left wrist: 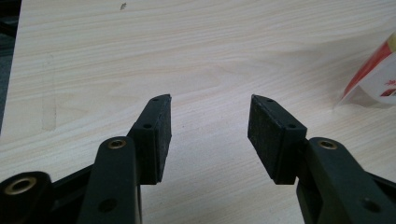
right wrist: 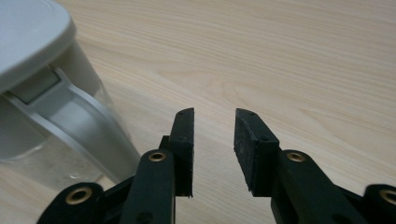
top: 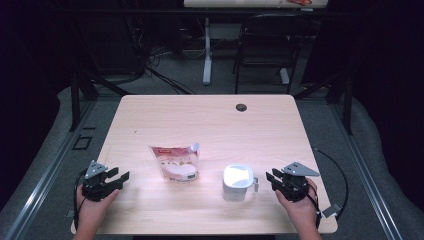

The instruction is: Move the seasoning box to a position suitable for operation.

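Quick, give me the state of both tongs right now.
Left tongs: open, nothing between the jaws, bare table beneath.
Right tongs: open, holding nothing; the white lidded container sits just beside them, untouched.

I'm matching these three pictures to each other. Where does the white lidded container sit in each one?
High view: the white container stands near the table's front edge, just left of the right gripper.
Left gripper view: not in it; a snack pouch shows at the right edge.
Right gripper view: upper left, its lid and clear wall beside the jaws.
Shared landmark: the pale wooden table.
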Demonstrator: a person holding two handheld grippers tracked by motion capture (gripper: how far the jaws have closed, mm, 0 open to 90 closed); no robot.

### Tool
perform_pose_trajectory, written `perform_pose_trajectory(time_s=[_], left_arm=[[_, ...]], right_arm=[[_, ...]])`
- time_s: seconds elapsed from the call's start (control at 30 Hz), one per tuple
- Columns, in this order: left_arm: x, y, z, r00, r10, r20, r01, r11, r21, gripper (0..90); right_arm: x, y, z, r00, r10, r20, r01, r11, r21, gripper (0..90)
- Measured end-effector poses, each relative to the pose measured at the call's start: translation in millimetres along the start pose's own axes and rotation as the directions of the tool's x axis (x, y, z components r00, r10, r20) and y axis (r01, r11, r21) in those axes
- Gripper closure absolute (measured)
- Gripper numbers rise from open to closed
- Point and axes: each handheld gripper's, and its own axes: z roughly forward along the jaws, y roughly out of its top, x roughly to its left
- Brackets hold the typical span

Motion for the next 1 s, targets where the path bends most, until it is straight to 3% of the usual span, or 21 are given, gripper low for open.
perform_pose_trajectory(time_s=[0.27, 0.4, 0.5, 0.67, 1.0], left_arm=[[-1.8, 0.1, -1.6, 0.9999, 0.015, -0.005, -0.015, 0.9998, -0.014, 50.4], [-2.4, 0.9, -0.9, 0.9998, 0.021, 0.007, -0.021, 0.9998, -0.002, 52.4], [-3.1, 1.1, -0.1, 0.9996, 0.026, 0.015, -0.026, 0.9996, 0.008, 54.0], [-2.5, 0.8, 0.2, 0.9996, 0.025, 0.014, -0.025, 0.9995, 0.017, 54.3], [-2.8, 0.6, 1.6, 0.9996, 0.028, 0.01, -0.028, 0.9993, 0.025, 54.3]], right_arm=[[4.1, 0.7, 0.3, 0.9997, 0.017, -0.018, -0.017, 1.0, 0.023, 72.1], [6.9, 2.5, -0.2, 1.0, -0.001, -0.005, 0.001, 0.999, 0.046, 76.1], [8.2, 4.6, -3.2, 0.9995, 0.0, -0.03, 0.002, 0.999, 0.055, 82.5], [10.3, 10.4, -8.8, 0.9989, 0.007, -0.047, -0.005, 0.999, 0.041, 90.0], [21.6, 24.9, -17.1, 0.9962, -0.012, -0.086, 0.014, 1.0, 0.02, 90.0]])
